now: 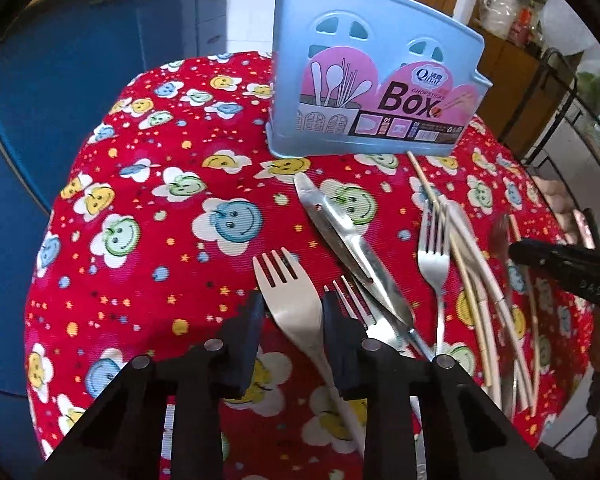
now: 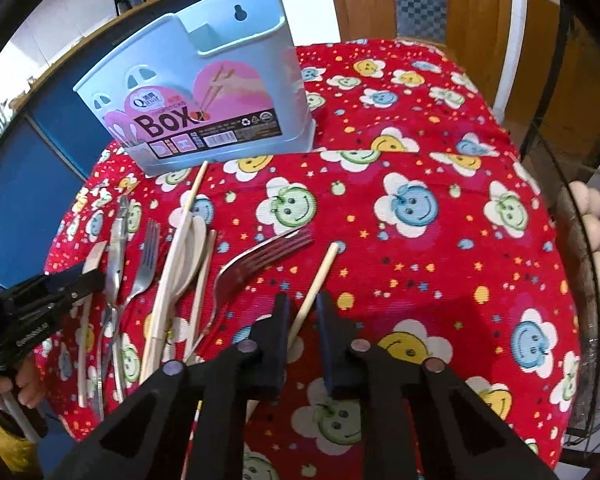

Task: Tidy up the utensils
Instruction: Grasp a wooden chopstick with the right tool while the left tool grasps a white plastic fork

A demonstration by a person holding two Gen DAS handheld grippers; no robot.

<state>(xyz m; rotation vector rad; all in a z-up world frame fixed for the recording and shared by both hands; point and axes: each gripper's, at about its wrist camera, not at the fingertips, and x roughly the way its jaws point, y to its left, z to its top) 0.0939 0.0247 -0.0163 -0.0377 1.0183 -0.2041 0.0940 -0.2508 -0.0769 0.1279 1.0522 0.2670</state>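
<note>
Left wrist view. Left hand-held gripper (image 1: 290,306): fingers spread, straddling the neck of a large steel fork (image 1: 290,300); whether the pads touch it I cannot tell. Fork: flat on the table (image 1: 140,208), tines pointing away toward the blue chopsticks box (image 1: 364,92), handle running back under the gripper, so its long axis lines up with the fingers. Just to its right: a smaller fork (image 1: 352,300), partly under a table knife (image 1: 352,240) that lies on a diagonal. Further right: another fork (image 1: 434,256) and pale chopsticks (image 1: 476,280). Box: upright at the far edge of the table, straight ahead and a little right, well apart from the gripper. The right hand-held gripper (image 1: 516,250) enters from the right edge above the chopsticks.

Right wrist view. Right hand-held gripper (image 2: 302,304): fingers parted, a single wooden chopstick (image 2: 320,280) lying between them; contact not clear. Chopstick: flat, long axis slanting away and slightly right, far tip beyond the fingertips. A fork with reddish reflections (image 2: 256,260) lies just to its left, then a bundle of chopsticks (image 2: 184,256). Box (image 2: 204,100): ahead and to the left, well apart.

Judgement: each gripper is nearest its own utensil; both point forward and downward at the table, poised to close.
</note>
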